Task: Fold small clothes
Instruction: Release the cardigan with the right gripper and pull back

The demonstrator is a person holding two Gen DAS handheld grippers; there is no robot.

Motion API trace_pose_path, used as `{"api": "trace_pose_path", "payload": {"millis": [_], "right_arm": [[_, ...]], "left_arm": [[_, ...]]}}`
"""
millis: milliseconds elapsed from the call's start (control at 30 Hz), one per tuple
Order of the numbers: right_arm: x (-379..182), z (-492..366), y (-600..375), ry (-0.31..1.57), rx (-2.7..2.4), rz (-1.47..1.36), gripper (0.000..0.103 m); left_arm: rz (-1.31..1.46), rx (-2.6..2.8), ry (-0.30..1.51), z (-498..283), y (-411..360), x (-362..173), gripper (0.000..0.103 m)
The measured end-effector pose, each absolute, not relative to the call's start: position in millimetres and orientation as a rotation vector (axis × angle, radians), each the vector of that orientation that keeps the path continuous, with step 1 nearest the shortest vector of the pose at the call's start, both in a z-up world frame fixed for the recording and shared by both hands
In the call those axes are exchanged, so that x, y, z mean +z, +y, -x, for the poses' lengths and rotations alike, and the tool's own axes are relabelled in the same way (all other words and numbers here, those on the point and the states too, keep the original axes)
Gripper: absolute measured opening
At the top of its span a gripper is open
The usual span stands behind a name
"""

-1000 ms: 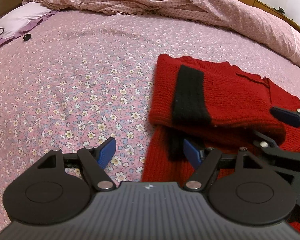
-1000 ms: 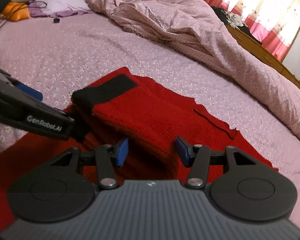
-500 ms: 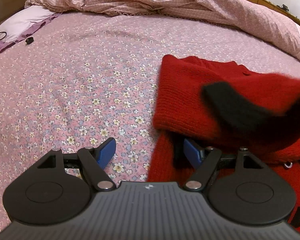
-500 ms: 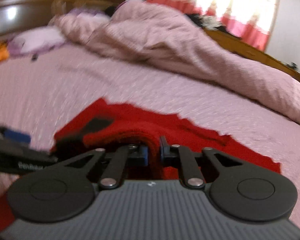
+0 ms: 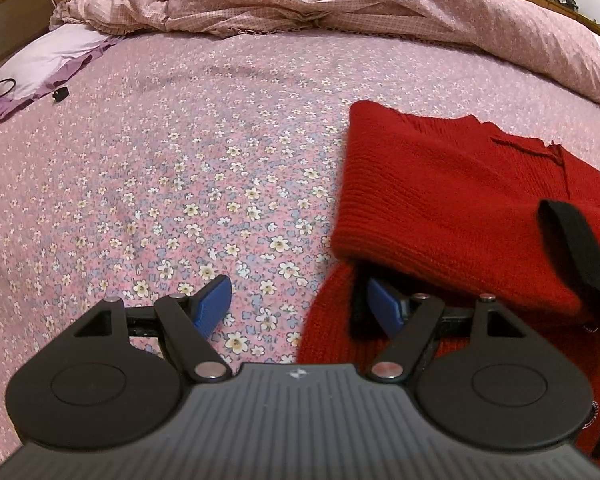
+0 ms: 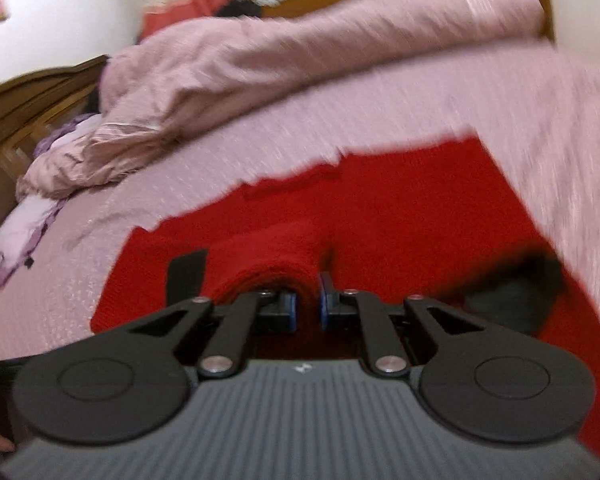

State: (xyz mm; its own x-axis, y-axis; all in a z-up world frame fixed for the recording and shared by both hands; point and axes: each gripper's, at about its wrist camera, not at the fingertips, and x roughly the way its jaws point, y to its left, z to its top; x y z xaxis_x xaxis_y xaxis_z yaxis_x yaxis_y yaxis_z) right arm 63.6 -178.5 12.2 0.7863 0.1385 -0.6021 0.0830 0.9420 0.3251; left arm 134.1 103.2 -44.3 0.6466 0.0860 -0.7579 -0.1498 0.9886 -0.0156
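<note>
Sweater (image 5: 440, 200) lies on the bedspread (image 5: 180, 160), at two o'clock of the left gripper (image 5: 300, 306), whose fingers are spread; the right gripper (image 6: 305, 306) pinches its red sleeve (image 6: 272, 256).

Left gripper (image 5: 300, 304) spread wide, right gripper (image 6: 305, 306) pinched nearly together

The left gripper's blue pads (image 5: 212, 304) stand far apart, with nothing between them; its right-hand pad sits tucked at the edge of the red sweater (image 5: 452, 208), under a fold. The right gripper's blue pads (image 6: 288, 312) are drawn close, clamping a bunched fold of the red sweater's sleeve between them. The right wrist view is motion-blurred and tilted, so the tool is rolled to one side
</note>
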Motion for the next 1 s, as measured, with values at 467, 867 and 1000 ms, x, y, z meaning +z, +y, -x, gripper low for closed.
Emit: {"api": "trace_pose_path", "payload": {"millis": [467, 867, 1000], "right_arm": [[-15, -17, -252, 0.727, -0.071, -0.731, 0.049], [10, 18, -287, 0.627, -0.243, -0.593, 0.049], [26, 2, -280, 0.603, -0.161, -0.485, 0.049]], "left_arm": [[0.059, 0.141, 0.855, -134, 100, -44, 0.079], [0.049, 0.144, 0.854, -134, 99, -43, 0.079], [0.037, 0.147, 0.855, -135, 97, -42, 0.079]]}}
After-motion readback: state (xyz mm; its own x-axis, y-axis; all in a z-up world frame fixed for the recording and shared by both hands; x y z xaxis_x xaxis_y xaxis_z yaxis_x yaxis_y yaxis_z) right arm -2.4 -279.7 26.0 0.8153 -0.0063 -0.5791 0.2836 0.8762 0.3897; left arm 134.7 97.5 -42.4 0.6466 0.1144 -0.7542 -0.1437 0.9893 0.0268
